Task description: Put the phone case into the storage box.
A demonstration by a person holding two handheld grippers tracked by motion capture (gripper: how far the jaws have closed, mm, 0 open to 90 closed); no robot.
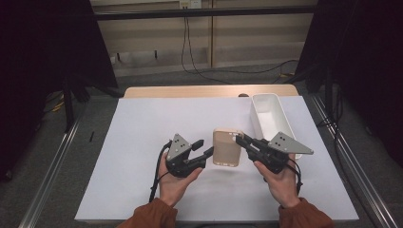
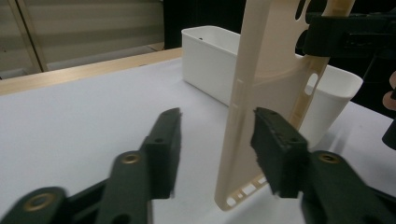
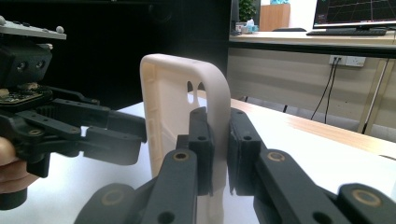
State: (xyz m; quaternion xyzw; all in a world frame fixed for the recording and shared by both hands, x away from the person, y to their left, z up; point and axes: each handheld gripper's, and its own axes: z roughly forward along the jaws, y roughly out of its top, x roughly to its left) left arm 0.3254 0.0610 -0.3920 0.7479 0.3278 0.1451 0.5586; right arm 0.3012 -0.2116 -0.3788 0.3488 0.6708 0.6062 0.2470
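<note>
A beige phone case (image 1: 227, 147) is held upright over the white mat (image 1: 142, 142), at the near middle of the table, between the two grippers. The right gripper (image 3: 219, 140) is clamped on the case's side wall, one pad inside and one outside. The left gripper (image 2: 215, 144) stands open: its jaws are parted, the case's edge lies between them and beside one pad, and no pinch is made. The step in hand is judged to be a handover to the right gripper, likely for placing in the white bin (image 1: 271, 116) at the far right of the mat. To do it well, the right grip should be kept firm and deep on the wall, since thin flexible plastic can twist free; the left gripper should be drawn straight back so that its pads are not dragged along the edge; the case should then be carried level over the bin's rim. Counted: one case, one bin, two grippers, one mat.
</note>
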